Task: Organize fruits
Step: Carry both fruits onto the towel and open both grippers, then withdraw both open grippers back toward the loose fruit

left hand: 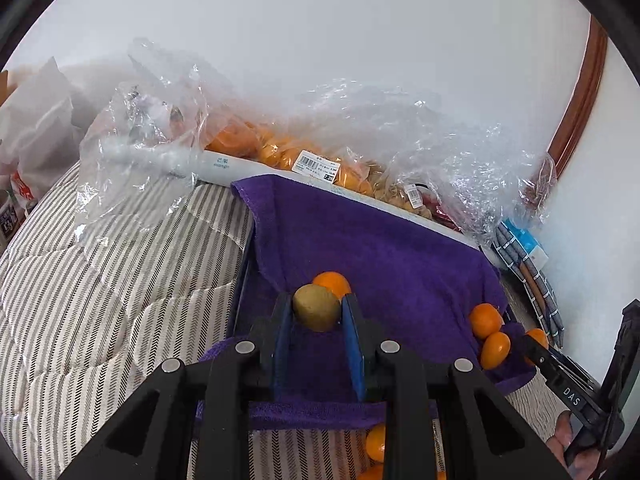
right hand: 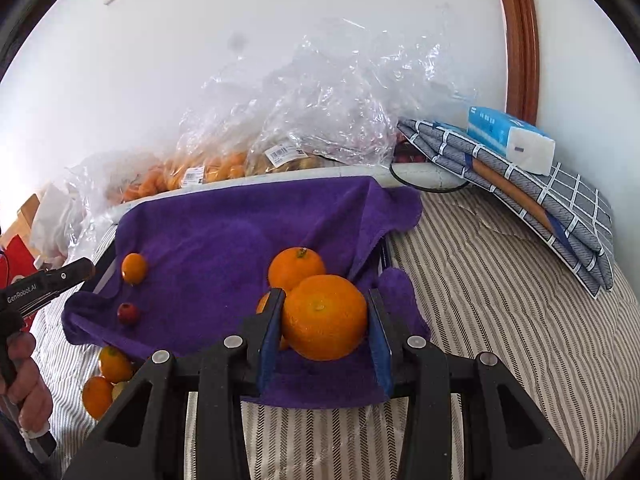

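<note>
My left gripper (left hand: pixel 317 309) is shut on a brown kiwi (left hand: pixel 316 307) held above the purple towel (left hand: pixel 392 248) that lines a tray. A small orange (left hand: pixel 333 282) lies just behind the kiwi. My right gripper (right hand: pixel 325 316) is shut on a large orange (right hand: pixel 324 317) over the towel's right side (right hand: pixel 224 248). Another orange (right hand: pixel 295 267) sits right behind it. A small orange (right hand: pixel 134 268) and a small red fruit (right hand: pixel 128 313) lie on the towel's left part. The left gripper's body (right hand: pixel 48 280) shows at the left edge.
Clear plastic bags of oranges (left hand: pixel 264 148) and other fruit (right hand: pixel 280 156) lie along the wall behind the tray. Loose oranges (right hand: pixel 106 376) lie on the striped bedding (left hand: pixel 100 300) in front. Folded cloths and a tissue pack (right hand: pixel 512 140) sit at the right.
</note>
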A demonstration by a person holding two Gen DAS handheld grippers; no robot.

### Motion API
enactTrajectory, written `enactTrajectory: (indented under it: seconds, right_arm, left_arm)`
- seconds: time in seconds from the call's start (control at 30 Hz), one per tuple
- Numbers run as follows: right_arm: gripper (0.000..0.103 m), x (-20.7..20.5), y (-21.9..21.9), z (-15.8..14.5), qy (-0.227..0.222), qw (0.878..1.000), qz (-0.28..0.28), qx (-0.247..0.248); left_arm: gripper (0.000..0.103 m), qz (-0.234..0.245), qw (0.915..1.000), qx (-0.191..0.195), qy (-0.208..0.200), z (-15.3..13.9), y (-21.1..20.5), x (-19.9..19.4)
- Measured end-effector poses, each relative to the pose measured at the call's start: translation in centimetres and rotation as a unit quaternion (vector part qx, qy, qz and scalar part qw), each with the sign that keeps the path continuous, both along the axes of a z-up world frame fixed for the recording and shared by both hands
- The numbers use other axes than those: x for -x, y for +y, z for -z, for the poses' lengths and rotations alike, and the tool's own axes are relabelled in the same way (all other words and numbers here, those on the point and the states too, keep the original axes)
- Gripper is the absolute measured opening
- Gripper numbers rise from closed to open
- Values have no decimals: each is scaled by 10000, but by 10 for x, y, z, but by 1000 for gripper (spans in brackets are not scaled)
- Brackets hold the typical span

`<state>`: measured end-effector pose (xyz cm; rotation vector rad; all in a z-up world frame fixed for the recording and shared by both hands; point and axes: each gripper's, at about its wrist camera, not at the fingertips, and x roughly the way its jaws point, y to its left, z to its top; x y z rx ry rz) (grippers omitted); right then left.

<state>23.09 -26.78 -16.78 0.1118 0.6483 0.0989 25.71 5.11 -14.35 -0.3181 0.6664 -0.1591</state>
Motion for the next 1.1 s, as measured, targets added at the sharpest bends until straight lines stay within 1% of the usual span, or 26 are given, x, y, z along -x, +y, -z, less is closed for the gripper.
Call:
enactTrajectory:
  seconds: [0.13, 0.23, 0.3, 0.4, 0.47, 0.6, 0.77, 0.8, 0.87, 0.97, 1.1]
  right_arm:
    - [40, -3, 0, 10, 88, 9999, -19, -48]
    - [40, -3, 0, 11, 95, 9999, -22, -132]
    - [40, -4, -2, 13, 134, 9996, -34, -253]
    - [40, -4, -3, 14, 124, 9996, -7, -267]
    - [40, -4, -3, 15, 96, 9997, 44, -205]
    - [41, -1, 1, 14, 20, 10000, 78, 4]
    - [43, 6, 0, 8, -185, 9998, 96, 51]
    - [45, 8, 0, 5, -247, 9996, 133, 60]
    - [45, 13, 1, 1, -282, 9993, 247, 79]
    - [45, 25, 10, -4, -232, 9994, 193, 146]
    - [46, 49, 29, -9, -250, 9990, 0, 371]
  left_arm:
    - [24, 61, 9998, -150, 62, 9, -4, -3]
    - [24, 153, 9998, -8, 93, 9, -4, -4]
    - [24, 176, 9998, 11, 50, 8, -6, -2]
    - [24, 173, 9998, 60, 111, 9, -6, -4]
    - [24, 187, 9996, 96, 170, 11, -7, -5]
    - [24, 147, 9998, 59, 156, 10, -7, -5]
    - [24, 169, 9998, 60, 127, 8, -6, -4]
    - [25, 158, 9998, 52, 99, 7, -6, -3]
    - [32, 159, 9998, 110, 48, 5, -4, -1]
    - [35, 133, 9997, 184, -29, 3, -2, 2]
    - [36, -43, 9997, 82, -237, -3, -1, 10]
